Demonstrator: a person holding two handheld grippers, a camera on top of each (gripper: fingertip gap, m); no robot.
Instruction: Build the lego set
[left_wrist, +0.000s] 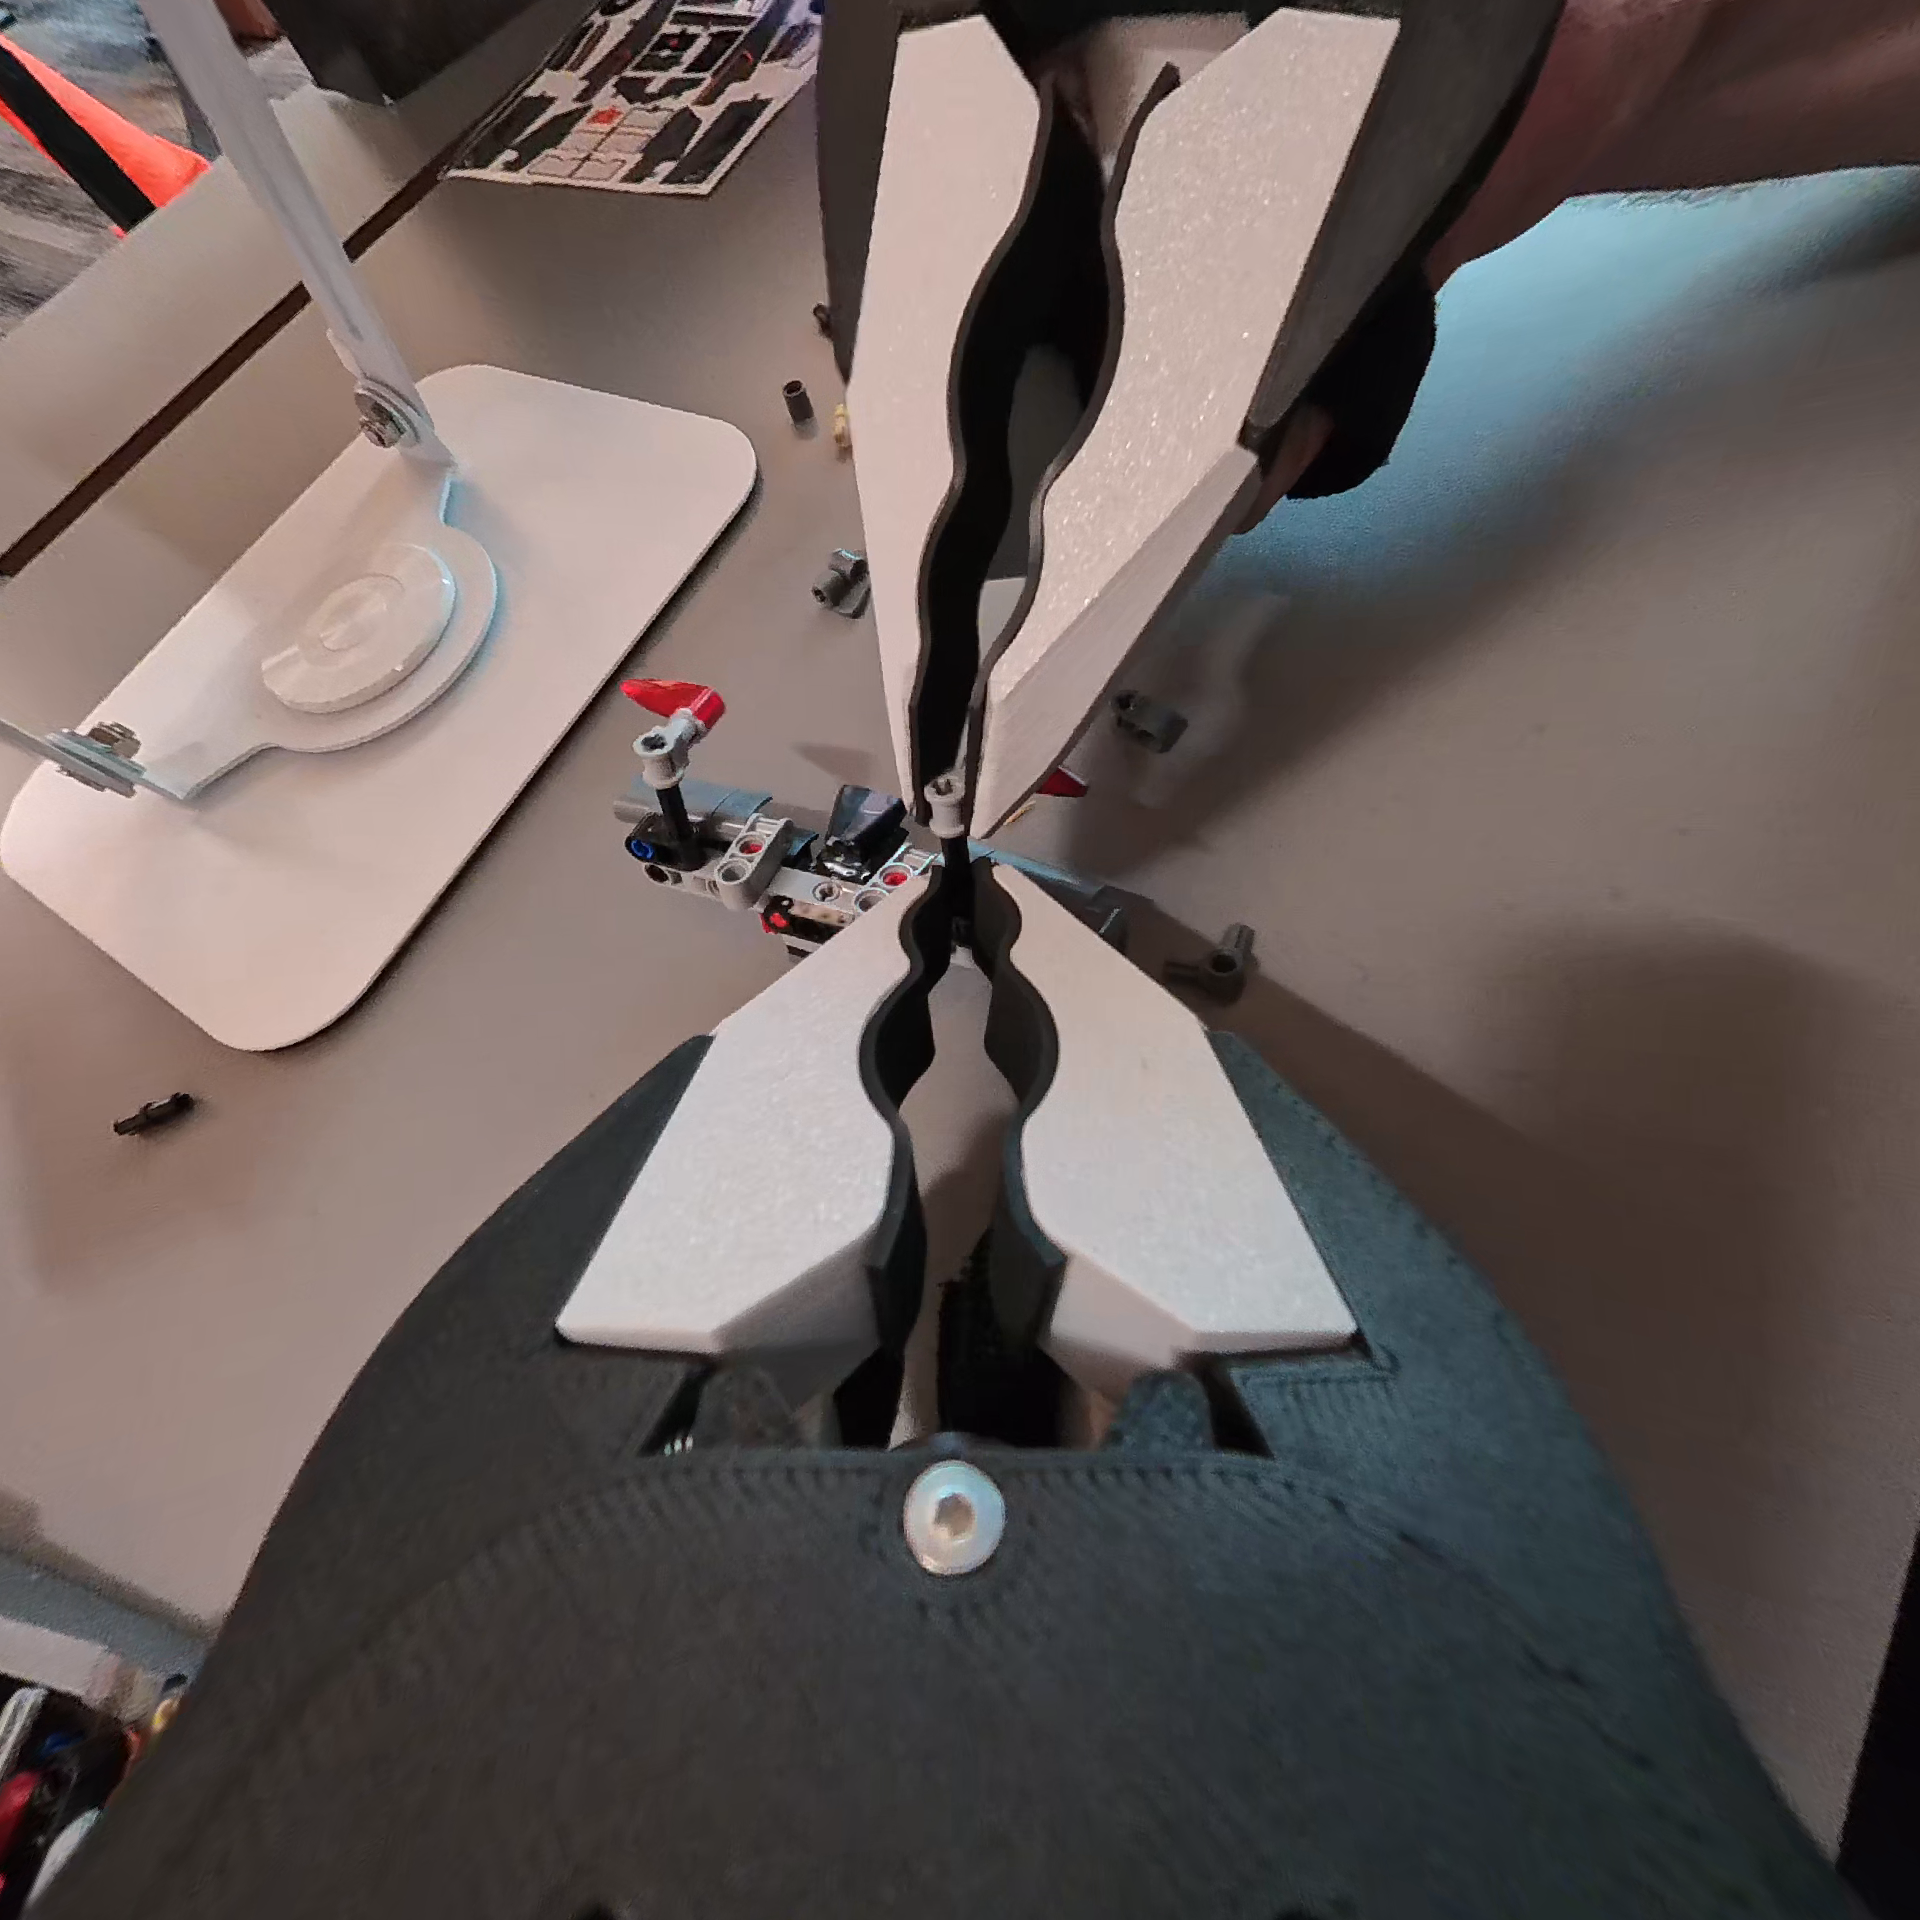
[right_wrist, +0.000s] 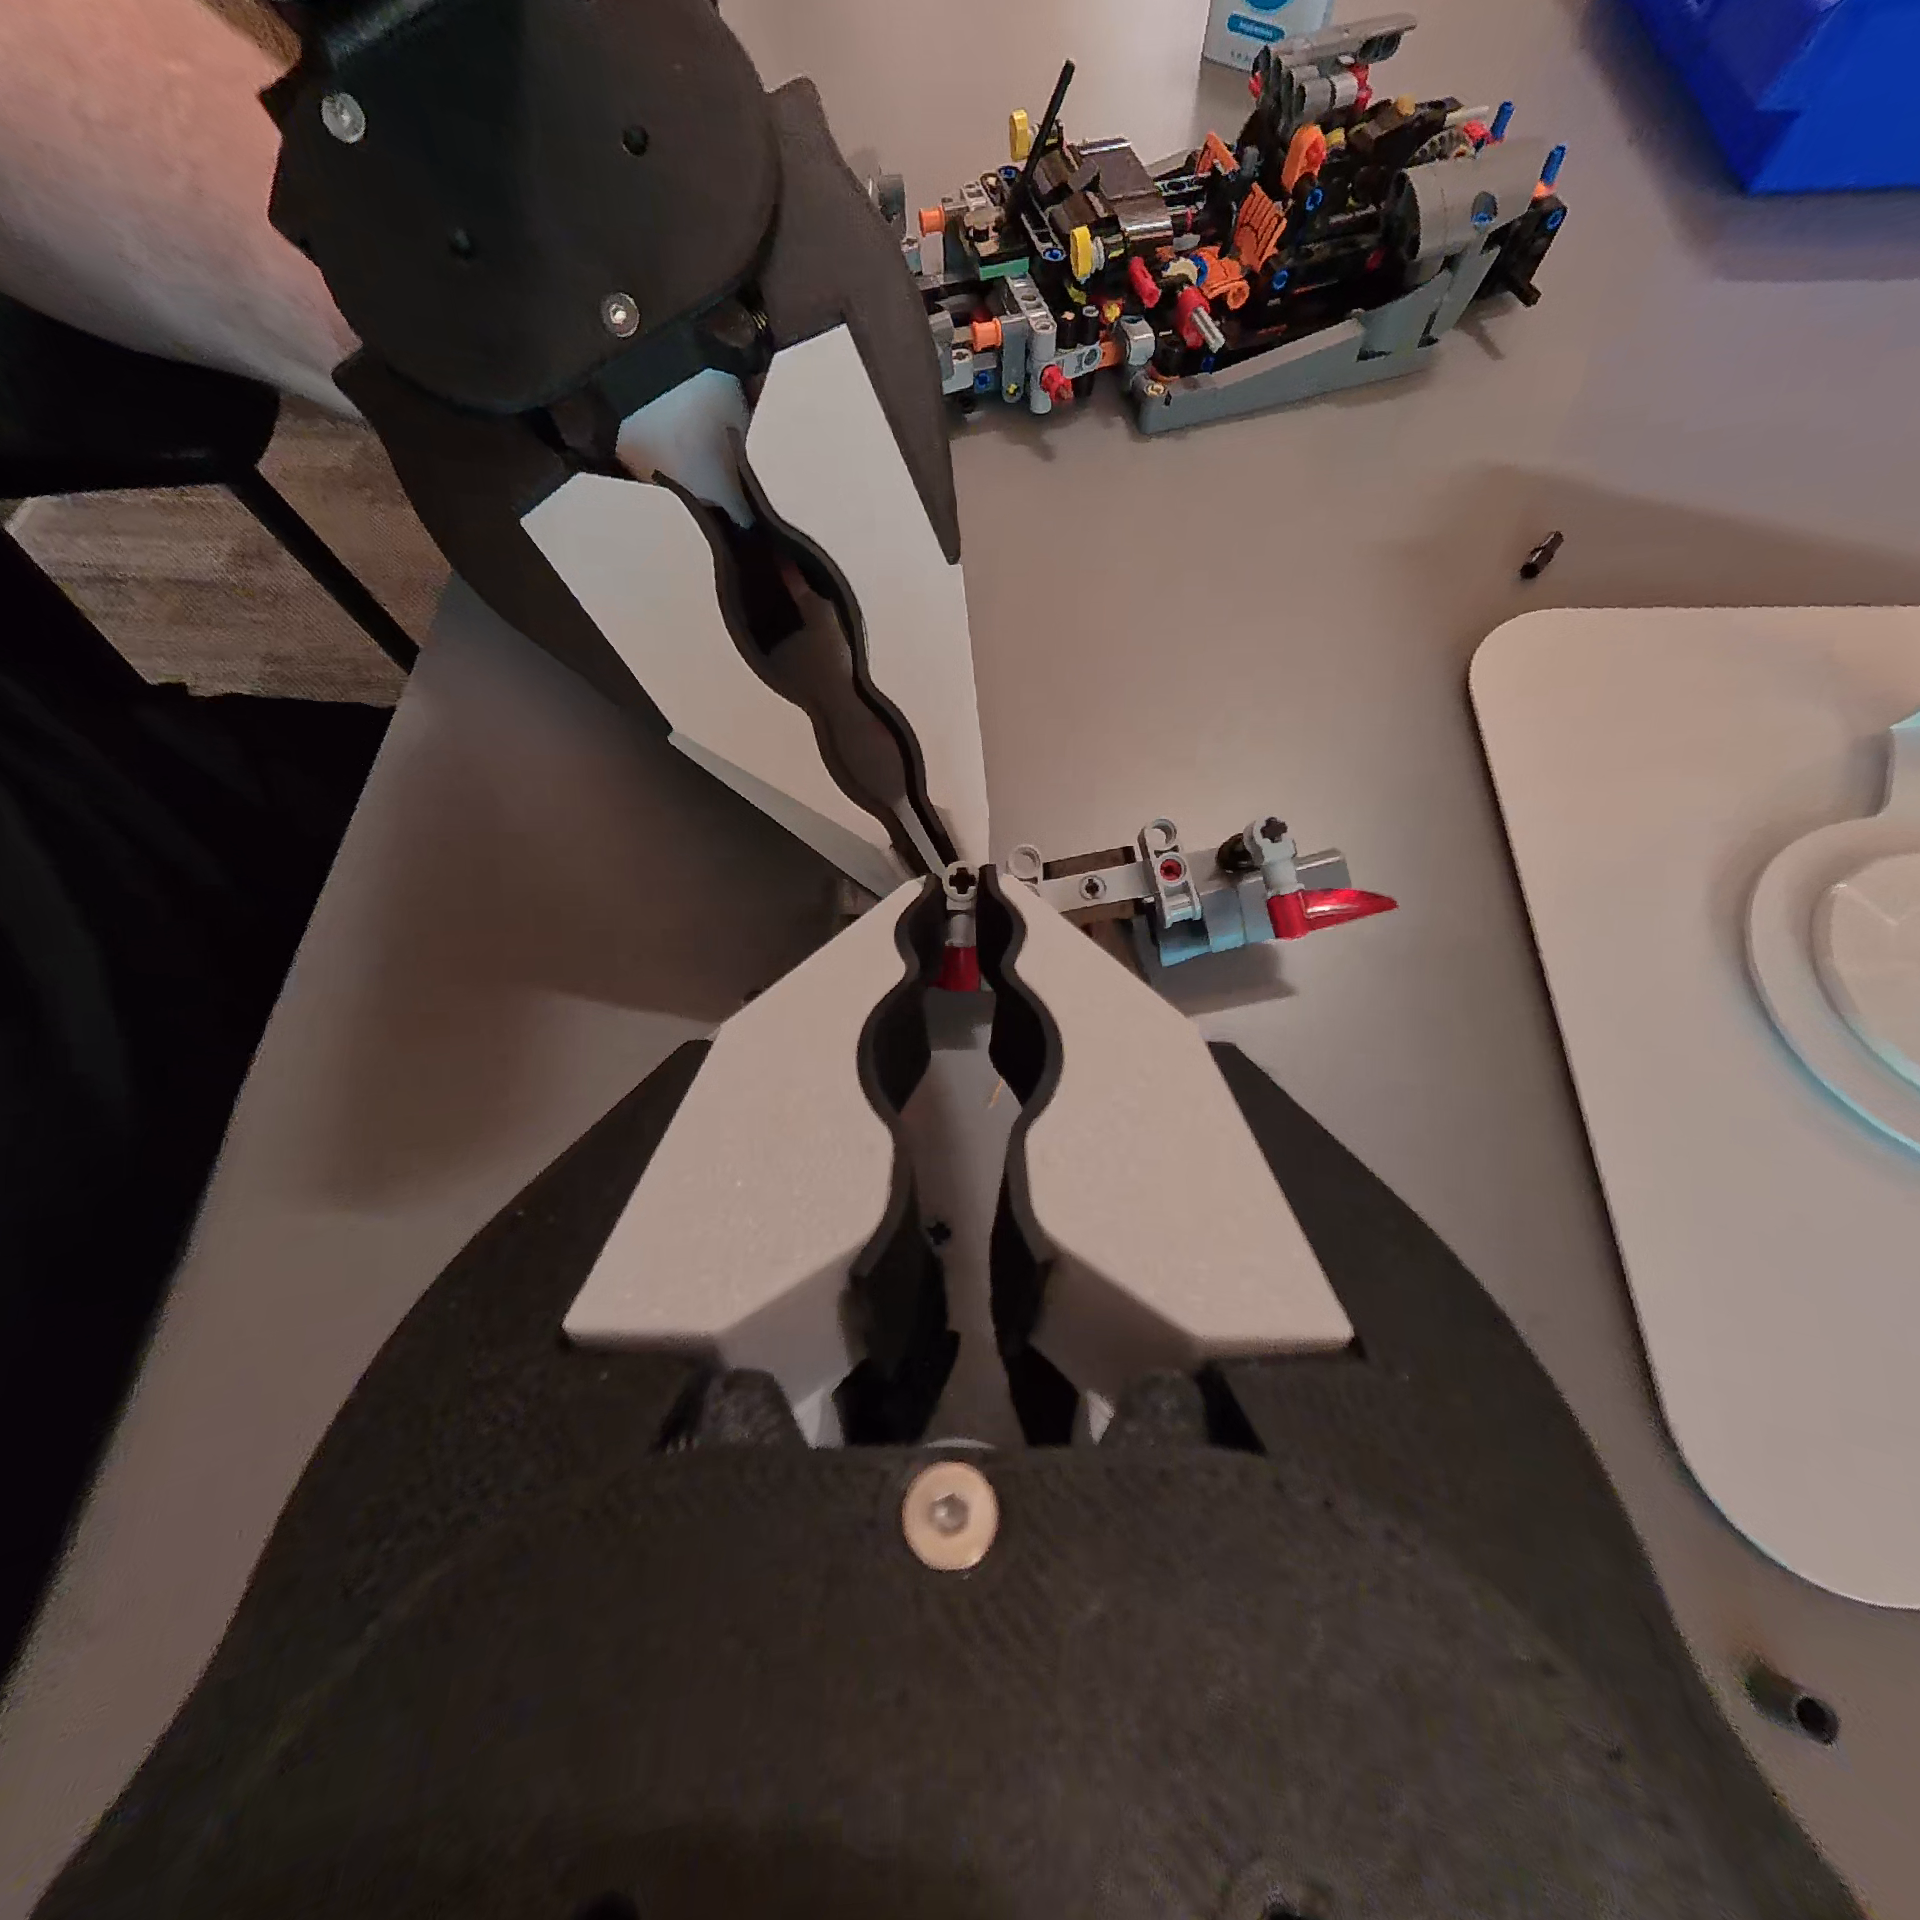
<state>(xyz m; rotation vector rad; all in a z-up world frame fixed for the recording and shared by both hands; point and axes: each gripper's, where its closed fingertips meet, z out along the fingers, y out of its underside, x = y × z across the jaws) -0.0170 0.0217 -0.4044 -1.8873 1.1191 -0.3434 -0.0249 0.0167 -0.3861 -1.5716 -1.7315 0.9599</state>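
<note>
Here both claws meet tip to tip over a small lego assembly (left_wrist: 769, 862) lying on the grey surface (left_wrist: 1455, 831). The left claw (left_wrist: 954, 914) is clenched, its fingers pinched on a thin black rod of the assembly. The right claw (right_wrist: 964, 904) is also clenched, gripping a small grey connector (right_wrist: 962, 881) with a cross-shaped hole; a red piece (right_wrist: 958, 961) hangs just below it between the fingers. In the left wrist view that connector (left_wrist: 943, 798) sits at the top of the black rod, with the right claw (left_wrist: 948, 774) coming down onto it from above. The rest of the assembly stretches away sideways: grey beams, a second grey connector and a red horn-shaped piece (right_wrist: 1335, 909).

A white stand base (left_wrist: 416, 665) lies beside the assembly. Loose small dark and grey pieces (left_wrist: 840, 582) are scattered on the surface. Farther back stands a larger, many-coloured lego build (right_wrist: 1236, 239), well apart from the claws, and a sticker sheet (left_wrist: 634, 104) lies at the far edge.
</note>
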